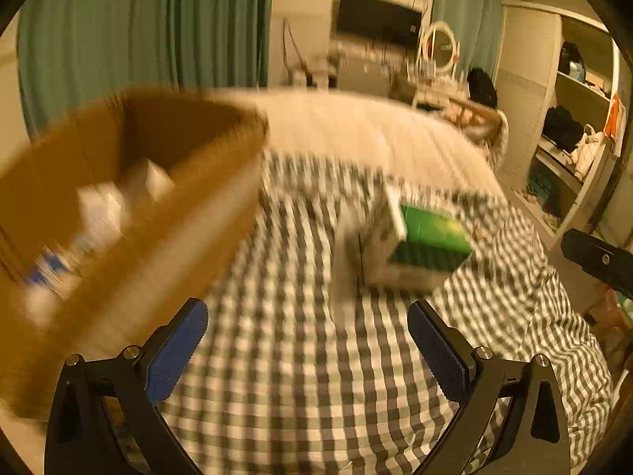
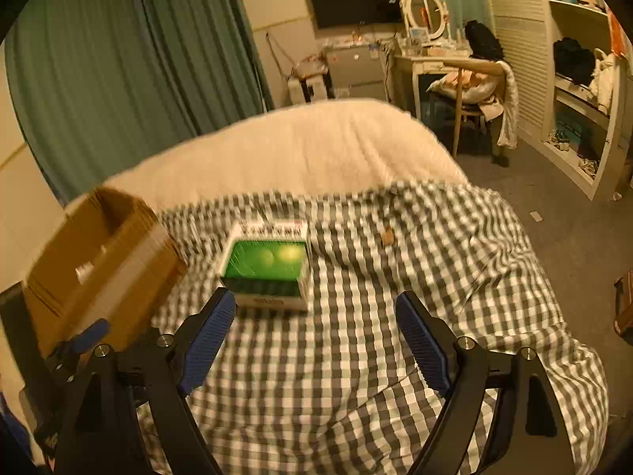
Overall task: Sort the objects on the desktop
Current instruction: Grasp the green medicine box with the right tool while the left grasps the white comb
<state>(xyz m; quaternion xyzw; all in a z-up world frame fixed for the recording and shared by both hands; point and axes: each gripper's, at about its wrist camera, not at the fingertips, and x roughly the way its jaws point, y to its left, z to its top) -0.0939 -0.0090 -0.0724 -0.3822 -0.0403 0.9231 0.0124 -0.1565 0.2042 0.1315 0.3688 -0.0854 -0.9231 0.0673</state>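
Note:
A white box with a green top (image 2: 269, 267) lies on the grey-and-white checked cloth (image 2: 356, 336); in the blurred left wrist view the same green box (image 1: 411, 245) sits right of centre. An open cardboard carton (image 1: 118, 213) stands at the left and holds several white and blue packs (image 1: 99, 213); the carton (image 2: 103, 261) is also at the left of the right wrist view. My left gripper (image 1: 306, 316) is open and empty, just right of the carton. My right gripper (image 2: 316, 308) is open and empty, close behind the green box.
A cream blanket (image 2: 296, 146) covers the far half of the bed. Beyond it stand a chair with clothes (image 2: 474, 87), a dressing table with a round mirror (image 2: 425, 10), a dark screen (image 2: 354, 2) and open shelves (image 2: 581, 79). Teal curtains (image 2: 118, 79) hang at left. A small brown scrap (image 2: 388, 235) lies on the cloth.

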